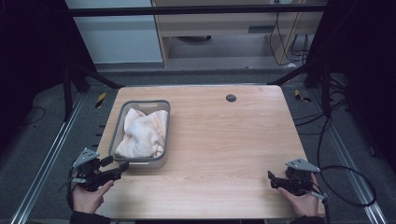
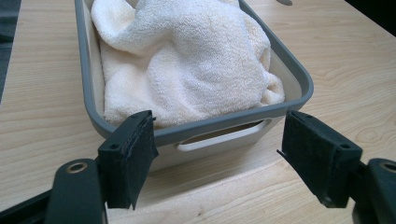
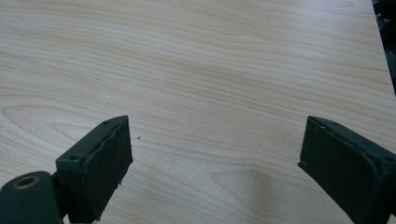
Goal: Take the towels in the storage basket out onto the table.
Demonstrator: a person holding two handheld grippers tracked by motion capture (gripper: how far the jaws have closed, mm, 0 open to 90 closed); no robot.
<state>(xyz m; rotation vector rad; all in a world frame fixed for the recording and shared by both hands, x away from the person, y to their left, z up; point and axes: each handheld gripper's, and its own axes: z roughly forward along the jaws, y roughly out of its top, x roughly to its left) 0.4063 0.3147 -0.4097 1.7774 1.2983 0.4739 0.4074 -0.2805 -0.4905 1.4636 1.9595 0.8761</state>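
A grey plastic basket (image 1: 119,126) stands on the left part of the wooden table, and a crumpled cream towel (image 1: 142,133) lies in it. In the left gripper view the basket (image 2: 299,77) is close ahead, its near wall with a handle slot facing me and the towel (image 2: 187,60) heaped inside. My left gripper (image 1: 117,169) hovers just off the basket's near end, open, with nothing between its jaws (image 2: 217,158). My right gripper (image 1: 272,179) sits at the table's near right, open over bare wood (image 3: 215,163).
A small dark round disc (image 1: 230,98) lies near the table's far edge. Bare wood spans the table's middle and right (image 1: 233,140). Metal rails run along both sides of the table, and cables trail on the floor at the right.
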